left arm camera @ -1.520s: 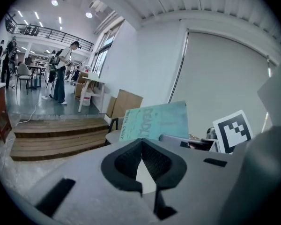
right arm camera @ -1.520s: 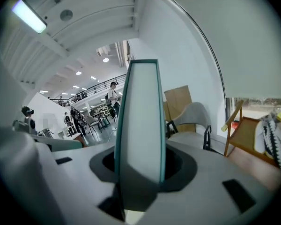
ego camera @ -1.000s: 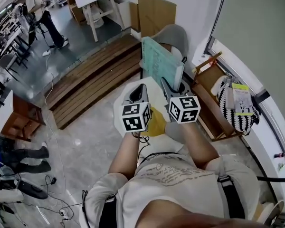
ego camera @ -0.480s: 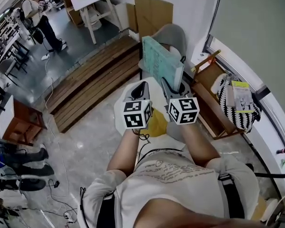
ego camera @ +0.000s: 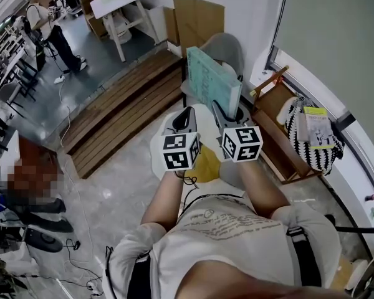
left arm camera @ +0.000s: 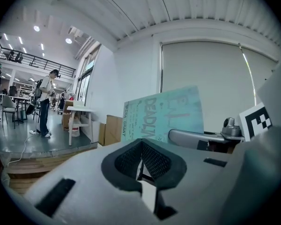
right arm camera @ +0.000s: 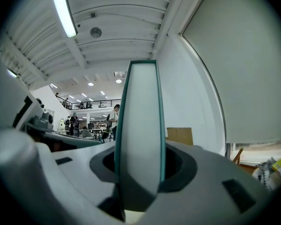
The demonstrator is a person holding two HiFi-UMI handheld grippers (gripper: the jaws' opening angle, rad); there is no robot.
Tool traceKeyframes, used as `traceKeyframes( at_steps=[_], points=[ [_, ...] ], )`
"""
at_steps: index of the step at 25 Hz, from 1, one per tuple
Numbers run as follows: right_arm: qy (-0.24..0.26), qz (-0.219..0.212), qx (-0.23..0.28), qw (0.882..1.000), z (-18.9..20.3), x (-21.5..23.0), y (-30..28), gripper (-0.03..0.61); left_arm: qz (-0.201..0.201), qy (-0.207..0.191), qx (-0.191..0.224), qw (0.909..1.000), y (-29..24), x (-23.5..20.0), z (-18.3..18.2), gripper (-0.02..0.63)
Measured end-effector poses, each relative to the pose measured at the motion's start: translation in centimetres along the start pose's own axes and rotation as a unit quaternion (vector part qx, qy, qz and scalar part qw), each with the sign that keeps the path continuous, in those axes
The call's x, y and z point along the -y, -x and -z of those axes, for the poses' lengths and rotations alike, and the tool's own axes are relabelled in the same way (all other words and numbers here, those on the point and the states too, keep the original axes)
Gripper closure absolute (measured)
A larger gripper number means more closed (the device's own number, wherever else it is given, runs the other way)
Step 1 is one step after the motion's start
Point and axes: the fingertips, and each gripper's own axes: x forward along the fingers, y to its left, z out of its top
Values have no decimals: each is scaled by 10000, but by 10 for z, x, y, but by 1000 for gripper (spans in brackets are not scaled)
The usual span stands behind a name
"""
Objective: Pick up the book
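Observation:
A teal-covered book (ego camera: 210, 81) stands upright in the air in front of me, and my right gripper (ego camera: 231, 116) is shut on its lower edge. In the right gripper view its white page edge (right arm camera: 140, 125) rises straight up between the pads of my right gripper (right arm camera: 139, 172). My left gripper (ego camera: 186, 113) hangs just left of the book, shut, with nothing between its fingers. Seen from my left gripper (left arm camera: 141, 143), the book's cover (left arm camera: 165, 114) with dark lettering is ahead to the right, above the other gripper's grey finger (left arm camera: 196, 138).
A grey chair (ego camera: 227, 45) stands behind the book and a small white table (ego camera: 201, 116) below the grippers. A wooden rack (ego camera: 275, 136) with a striped bag (ego camera: 305, 143) is at the right, wooden steps (ego camera: 121, 108) at the left. A person (ego camera: 47, 18) stands far back left.
The left gripper has drifted slightly beside the book. The right gripper keeps the book upright in the same spot.

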Motion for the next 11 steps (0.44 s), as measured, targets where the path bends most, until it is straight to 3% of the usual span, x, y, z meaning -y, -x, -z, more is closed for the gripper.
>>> traceKeyframes(
  at_steps=[11],
  points=[
    [-140,-110,-2,9998,1,2,0,407,36,95,-21,9999,-1,4,-1,594]
  ],
)
